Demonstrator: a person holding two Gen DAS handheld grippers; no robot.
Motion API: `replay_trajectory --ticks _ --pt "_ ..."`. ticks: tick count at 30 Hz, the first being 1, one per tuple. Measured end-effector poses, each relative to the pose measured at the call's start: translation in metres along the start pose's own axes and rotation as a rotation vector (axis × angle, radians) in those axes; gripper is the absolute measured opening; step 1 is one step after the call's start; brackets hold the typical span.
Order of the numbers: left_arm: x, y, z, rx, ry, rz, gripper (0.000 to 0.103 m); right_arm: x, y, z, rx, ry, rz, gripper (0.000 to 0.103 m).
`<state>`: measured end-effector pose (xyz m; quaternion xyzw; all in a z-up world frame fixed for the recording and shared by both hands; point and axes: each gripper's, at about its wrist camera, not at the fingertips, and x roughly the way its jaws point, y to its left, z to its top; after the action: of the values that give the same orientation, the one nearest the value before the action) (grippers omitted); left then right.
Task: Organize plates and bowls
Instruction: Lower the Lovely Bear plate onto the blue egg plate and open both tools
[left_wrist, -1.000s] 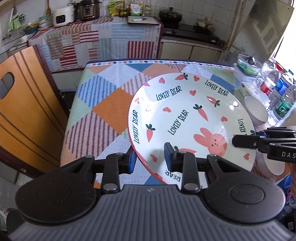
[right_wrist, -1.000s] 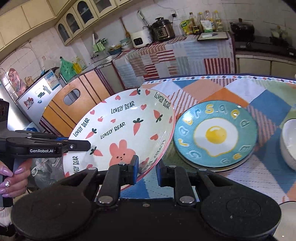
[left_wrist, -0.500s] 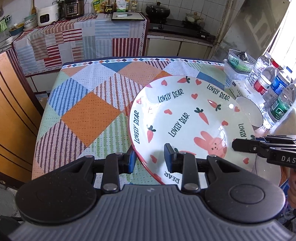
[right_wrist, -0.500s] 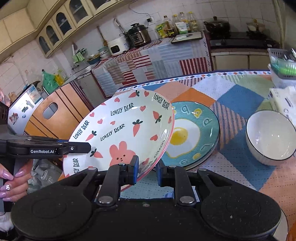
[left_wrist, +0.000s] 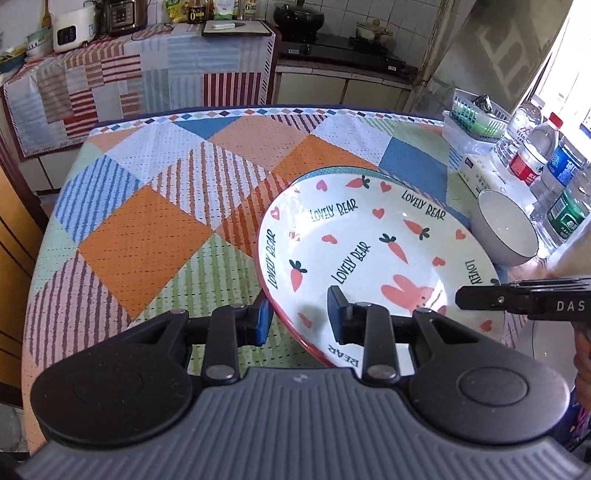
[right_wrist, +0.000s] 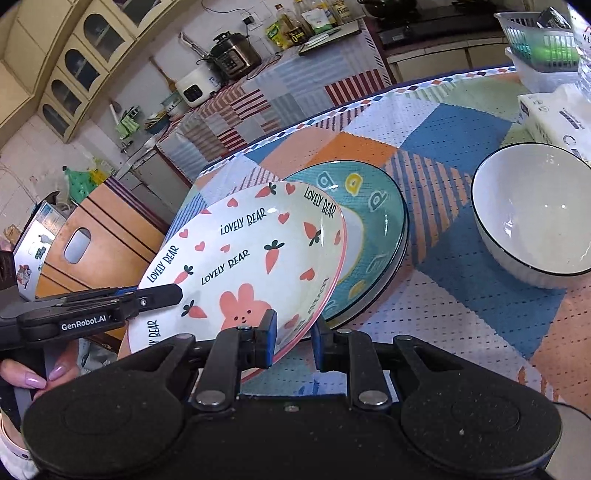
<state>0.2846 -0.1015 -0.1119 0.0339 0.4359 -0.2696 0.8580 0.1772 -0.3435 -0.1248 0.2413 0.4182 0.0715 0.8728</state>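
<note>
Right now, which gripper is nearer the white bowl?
Right. The right gripper grips the bunny plate on the side facing the white bowl; the left gripper holds the plate's opposite rim.

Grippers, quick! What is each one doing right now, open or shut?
Left gripper: shut on the bunny plate rim.
Right gripper: shut on the same plate's opposite rim, tilted over the teal egg plate.

Bare tablecloth (left_wrist: 147, 236) lies left; bowl (left_wrist: 506, 232) and bottles (left_wrist: 546, 162) crowd right.
</note>
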Motion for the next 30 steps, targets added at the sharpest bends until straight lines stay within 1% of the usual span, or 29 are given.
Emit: replay_trajectory --ticks 5,9,16,19,23,27,30 --pt "0.018 0.001 0.007 -0.005 0.031 -0.006 0.03 0.004 -0.001 0.015 -0.029 0.014 -0.033 0.024" --pt "0.03 0.002 0.01 -0.027 0.052 -0.015 0.03 0.007 -0.003 0.024 -0.054 0.029 -0.057 0.024" --pt "0.044 0.0 0.019 -0.031 0.09 -0.005 0.03 0.017 -0.006 0.036 -0.077 0.062 -0.094 0.024" --pt "0.048 -0.001 0.025 -0.033 0.122 -0.009 0.03 0.02 -0.008 0.039 -0.07 0.072 -0.112 0.024" --pt "0.051 0.004 0.029 -0.041 0.139 -0.026 0.03 0.022 -0.008 0.042 -0.062 0.076 -0.125 0.024" --pt "0.06 0.007 0.03 -0.066 0.168 -0.026 0.03 0.025 0.003 0.039 -0.12 0.081 -0.176 0.025" --pt "0.061 0.006 0.029 -0.073 0.166 -0.034 0.03 0.026 0.006 0.041 -0.136 0.075 -0.208 0.026"
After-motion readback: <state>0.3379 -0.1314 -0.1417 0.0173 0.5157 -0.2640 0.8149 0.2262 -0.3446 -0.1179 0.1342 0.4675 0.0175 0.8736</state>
